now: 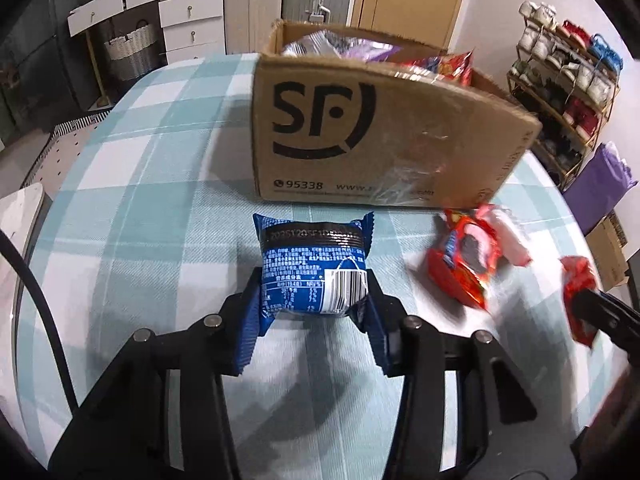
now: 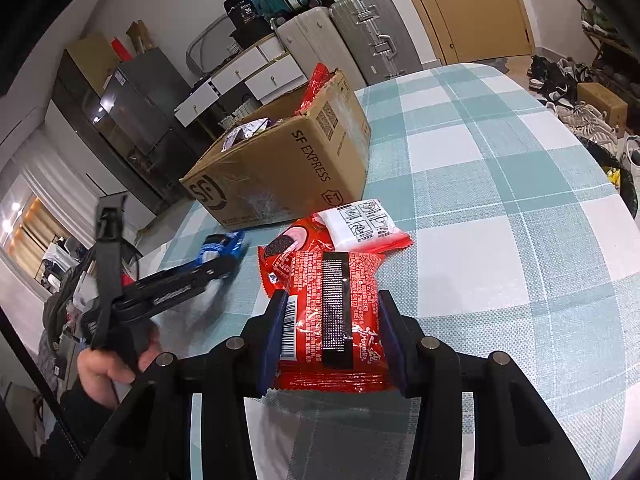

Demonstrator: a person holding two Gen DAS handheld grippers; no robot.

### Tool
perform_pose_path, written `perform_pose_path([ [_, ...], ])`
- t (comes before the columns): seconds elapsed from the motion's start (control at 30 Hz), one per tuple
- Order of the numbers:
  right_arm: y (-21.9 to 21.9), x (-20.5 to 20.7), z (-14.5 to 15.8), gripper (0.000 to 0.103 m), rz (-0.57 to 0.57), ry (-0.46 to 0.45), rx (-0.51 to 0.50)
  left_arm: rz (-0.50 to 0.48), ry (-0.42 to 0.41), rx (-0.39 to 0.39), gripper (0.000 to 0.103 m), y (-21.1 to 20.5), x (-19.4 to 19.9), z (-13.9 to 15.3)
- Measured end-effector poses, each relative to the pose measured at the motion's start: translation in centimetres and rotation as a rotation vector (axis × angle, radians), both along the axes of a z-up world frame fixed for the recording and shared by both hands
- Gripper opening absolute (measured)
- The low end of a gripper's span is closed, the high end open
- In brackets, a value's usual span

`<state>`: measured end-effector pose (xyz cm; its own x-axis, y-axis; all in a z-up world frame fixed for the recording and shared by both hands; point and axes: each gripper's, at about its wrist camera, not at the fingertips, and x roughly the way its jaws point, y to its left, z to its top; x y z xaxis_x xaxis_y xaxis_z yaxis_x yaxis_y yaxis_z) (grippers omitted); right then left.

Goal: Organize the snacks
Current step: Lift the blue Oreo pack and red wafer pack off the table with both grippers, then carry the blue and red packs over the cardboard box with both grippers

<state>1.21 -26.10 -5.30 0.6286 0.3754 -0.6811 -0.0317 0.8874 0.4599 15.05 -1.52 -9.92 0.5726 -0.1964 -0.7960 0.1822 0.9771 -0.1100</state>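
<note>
My left gripper point(image 1: 314, 292) is shut on a blue snack pack point(image 1: 314, 268), held just above the checked tablecloth in front of the cardboard SF box point(image 1: 380, 136). My right gripper point(image 2: 332, 320) is shut on a red snack pack point(image 2: 332, 316). Beyond it another red cookie pack point(image 2: 332, 232) lies on the cloth near the box point(image 2: 288, 164). In the left wrist view that loose red pack point(image 1: 468, 256) lies right of the blue one, and the right gripper point(image 1: 588, 304) with its red pack point(image 1: 580, 292) is at the far right. The box holds several snack bags point(image 1: 340, 46).
The table point(image 2: 500, 208) has a teal and white checked cloth. Behind it stand white drawers point(image 1: 188, 20), suitcases point(image 2: 368, 36) and a shoe rack point(image 1: 560, 92). The left hand and its gripper point(image 2: 192, 280) show at the left of the right wrist view.
</note>
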Motion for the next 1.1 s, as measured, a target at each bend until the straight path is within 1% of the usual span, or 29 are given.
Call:
perform_pose_path([
  [0.13,0.0,-0.7,0.9,0.044,-0.002,-0.057,0.002,-0.007,-0.041,-0.023,0.043,1.2,-2.8,2.3],
  [0.23,0.0,-1.2,1.9,0.044,-0.009,-0.097,0.024,-0.007,-0.081,-0.033,0.043,2.0,-5.4,4.4],
  [0.3,0.0,-1.4,2.8,0.044,-0.015,-0.121,0.04,-0.007,-0.089,-0.051,0.043,2.7,-6.5,5.7],
  [0.4,0.6,-1.8,5.2,0.044,-0.002,-0.167,0.043,-0.025,-0.095,-0.078,0.043,3.1,-8.4,8.1],
  [0.5,1.5,-1.8,8.6,0.044,0.03,-0.193,0.085,-0.035,-0.137,-0.063,0.043,3.5,-9.1,10.6],
  [0.53,1.9,-1.8,10.0,0.044,0.039,-0.208,0.079,-0.04,-0.152,-0.065,0.043,3.6,-9.3,11.7],
  [0.67,3.7,-1.6,15.3,0.044,0.089,-0.277,0.043,-0.053,-0.174,-0.085,0.043,3.9,-9.5,15.1],
  [0.83,5.2,-0.1,20.8,0.044,0.13,-0.324,0.003,-0.062,-0.244,-0.028,0.043,3.0,-9.1,20.0],
  [0.97,6.2,2.5,23.5,0.044,0.146,-0.325,-0.071,-0.071,-0.276,-0.003,0.043,2.0,-7.8,23.5],
  [1.1,5.3,5.8,25.2,0.044,0.125,-0.307,-0.037,-0.095,-0.296,0.043,0.043,0.2,-5.6,26.2],
])
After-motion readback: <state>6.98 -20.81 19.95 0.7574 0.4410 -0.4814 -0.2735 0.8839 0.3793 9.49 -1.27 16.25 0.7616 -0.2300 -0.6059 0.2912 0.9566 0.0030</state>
